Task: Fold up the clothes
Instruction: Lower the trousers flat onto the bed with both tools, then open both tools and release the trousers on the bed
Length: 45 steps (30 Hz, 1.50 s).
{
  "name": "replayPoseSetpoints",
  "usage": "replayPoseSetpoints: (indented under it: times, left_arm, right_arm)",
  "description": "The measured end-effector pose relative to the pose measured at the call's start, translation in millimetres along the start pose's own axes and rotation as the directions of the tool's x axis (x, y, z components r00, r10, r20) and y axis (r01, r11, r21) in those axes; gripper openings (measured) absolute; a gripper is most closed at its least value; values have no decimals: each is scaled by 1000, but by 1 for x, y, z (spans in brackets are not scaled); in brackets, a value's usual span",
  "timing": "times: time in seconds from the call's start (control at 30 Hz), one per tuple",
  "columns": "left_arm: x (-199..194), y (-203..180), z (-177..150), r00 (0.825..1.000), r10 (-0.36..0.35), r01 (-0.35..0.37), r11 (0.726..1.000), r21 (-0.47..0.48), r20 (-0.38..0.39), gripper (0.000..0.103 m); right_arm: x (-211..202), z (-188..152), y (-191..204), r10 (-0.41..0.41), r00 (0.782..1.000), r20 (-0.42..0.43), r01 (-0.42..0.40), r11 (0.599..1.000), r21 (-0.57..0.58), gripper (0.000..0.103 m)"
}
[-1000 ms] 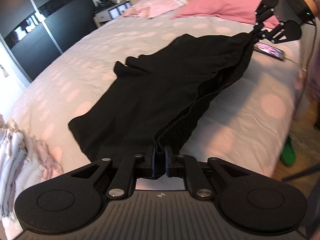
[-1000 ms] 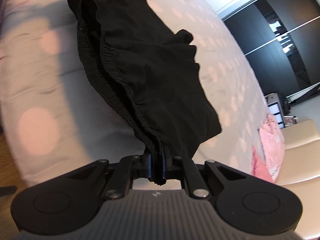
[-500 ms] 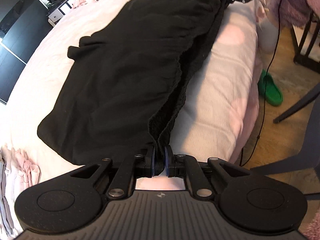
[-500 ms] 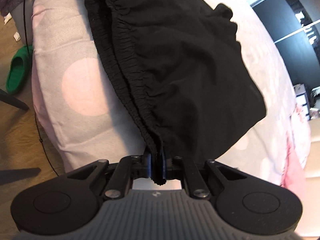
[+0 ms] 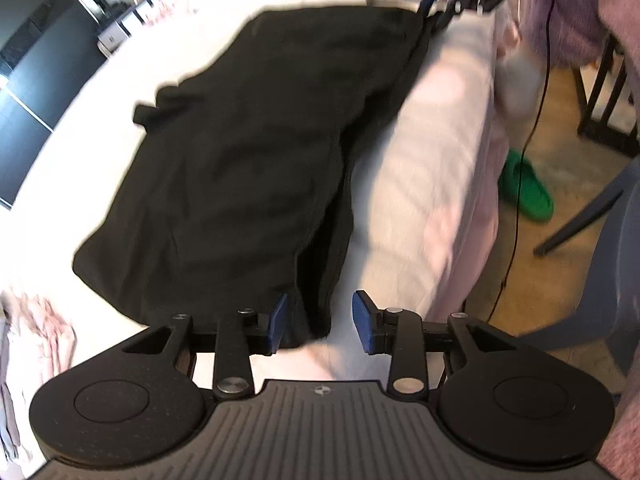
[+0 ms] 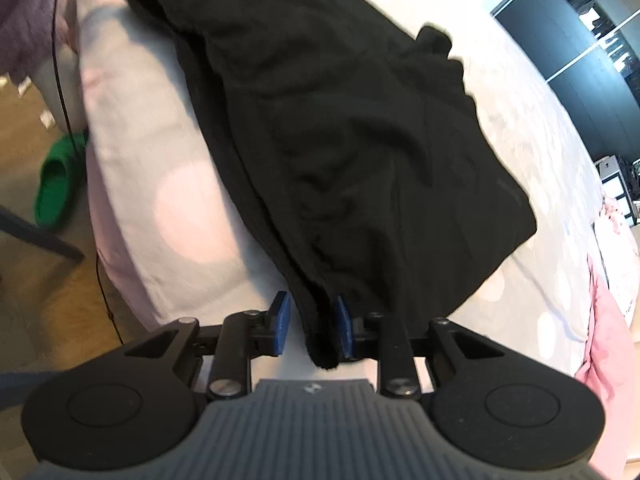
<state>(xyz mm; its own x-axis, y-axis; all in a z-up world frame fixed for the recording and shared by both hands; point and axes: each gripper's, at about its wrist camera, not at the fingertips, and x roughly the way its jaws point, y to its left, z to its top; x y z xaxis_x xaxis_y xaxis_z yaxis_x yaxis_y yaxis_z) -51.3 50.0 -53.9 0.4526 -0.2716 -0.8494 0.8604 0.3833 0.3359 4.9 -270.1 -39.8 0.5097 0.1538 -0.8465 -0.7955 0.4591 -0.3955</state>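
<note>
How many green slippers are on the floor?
1. The green slipper lies on the wooden floor beside the bed, near a black cable; the right view shows the same one. A second could be hidden under the bed or outside the pictures.

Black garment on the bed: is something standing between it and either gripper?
Nothing visible does. The black garment lies on the bed, its waistband ends reaching between the open fingers of the left gripper and right gripper.

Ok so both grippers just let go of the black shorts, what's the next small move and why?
Probably draw both back off the waistband: the left gripper and right gripper are open, and the black shorts lie spread on the bed, ready for a fresh grasp.
</note>
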Motion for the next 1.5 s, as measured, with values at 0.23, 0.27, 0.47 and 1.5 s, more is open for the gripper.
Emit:
replayPoseSetpoints:
  times: [0.23, 0.27, 0.47, 1.5]
  left_arm:
    - [2, 0, 29, 996, 26, -22, 999, -48, 84, 27]
    - [6, -1, 33, 996, 32, -28, 999, -43, 81, 26]
    - [34, 1, 49, 999, 28, -28, 1000, 8, 34, 26]
    - [30, 10, 29, 998, -52, 56, 989, -139, 33, 41]
  right_arm:
    - [-3, 21, 12, -11, 995, 98, 12, 1000, -2, 28]
    - [1, 25, 16, -5, 996, 94, 6, 1000, -18, 28]
    - [19, 36, 30, 14, 997, 71, -8, 996, -83, 29]
    - [7, 22, -22, 128, 985, 112, -152, 958, 243, 36]
